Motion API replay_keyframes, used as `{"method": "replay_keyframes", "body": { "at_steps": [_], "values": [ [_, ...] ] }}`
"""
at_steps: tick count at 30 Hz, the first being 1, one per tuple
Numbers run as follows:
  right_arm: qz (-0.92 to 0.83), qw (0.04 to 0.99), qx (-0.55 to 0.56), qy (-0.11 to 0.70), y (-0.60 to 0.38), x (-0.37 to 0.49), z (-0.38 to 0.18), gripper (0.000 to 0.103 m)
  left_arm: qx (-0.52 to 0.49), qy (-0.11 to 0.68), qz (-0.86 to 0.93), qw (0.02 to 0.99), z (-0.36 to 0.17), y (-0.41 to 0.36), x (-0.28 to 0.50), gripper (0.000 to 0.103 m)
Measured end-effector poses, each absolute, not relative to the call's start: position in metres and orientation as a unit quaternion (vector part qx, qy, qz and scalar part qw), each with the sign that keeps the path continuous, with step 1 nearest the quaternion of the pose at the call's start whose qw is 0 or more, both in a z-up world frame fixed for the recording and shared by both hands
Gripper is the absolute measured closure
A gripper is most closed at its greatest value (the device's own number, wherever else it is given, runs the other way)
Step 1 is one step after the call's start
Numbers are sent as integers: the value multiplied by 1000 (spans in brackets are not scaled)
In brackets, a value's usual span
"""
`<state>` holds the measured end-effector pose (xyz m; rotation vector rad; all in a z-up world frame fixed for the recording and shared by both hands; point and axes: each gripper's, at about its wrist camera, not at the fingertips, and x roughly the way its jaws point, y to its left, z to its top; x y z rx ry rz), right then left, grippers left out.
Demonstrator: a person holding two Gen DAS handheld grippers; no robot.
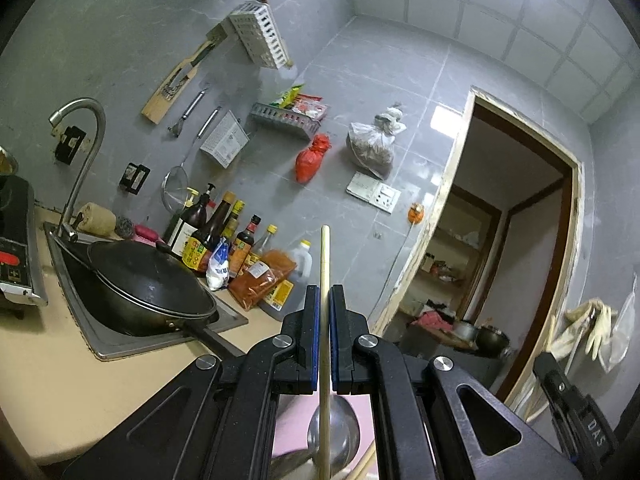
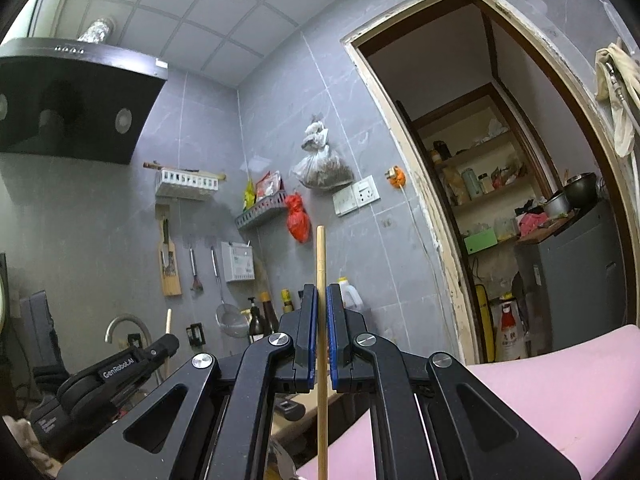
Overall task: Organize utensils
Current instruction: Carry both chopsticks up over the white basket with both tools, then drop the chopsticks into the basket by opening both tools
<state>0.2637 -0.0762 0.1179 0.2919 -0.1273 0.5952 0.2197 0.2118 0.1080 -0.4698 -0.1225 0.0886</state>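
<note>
Left view: black wok (image 1: pixel 148 288) in the sink at 9 o'clock, sauce bottles (image 1: pixel 224 236) behind, my left tongs (image 1: pixel 325 300) pinching a chopstick (image 1: pixel 325 280) pointing 12 o'clock, metal ladle (image 1: pixel 340 440) beneath; right view: my right tongs (image 2: pixel 322 300) pinching another chopstick (image 2: pixel 321 256), upright, doorway (image 2: pixel 500 200) at 2 o'clock.

Each chopstick (image 1: pixel 325 280) (image 2: pixel 321 272) is pale, smooth wood. The ladle (image 1: pixel 340 432) is polished, reflective metal; the wok (image 1: pixel 148 280) is dark and matt. Wall tiles (image 1: pixel 380 80) are glossy grey.
</note>
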Motion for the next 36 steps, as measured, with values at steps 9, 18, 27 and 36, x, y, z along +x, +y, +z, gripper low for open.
{"method": "replay_keyframes", "body": {
  "at_steps": [9, 18, 27, 36],
  "values": [
    [300, 950, 85, -36, -66, 252, 110, 100, -153, -22, 14, 988, 98, 184, 210, 101],
    [291, 955, 55, 25, -71, 245, 98, 87, -106, 69, -28, 992, 82, 159, 210, 100],
    [270, 959, 74, 42, -92, 221, 109, 36, -116, 105, -47, 987, 82, 153, 190, 70],
    [216, 972, 66, 61, -125, 175, 119, 6, -116, 133, -56, 983, 92, 141, 149, 33]
  ]
}}
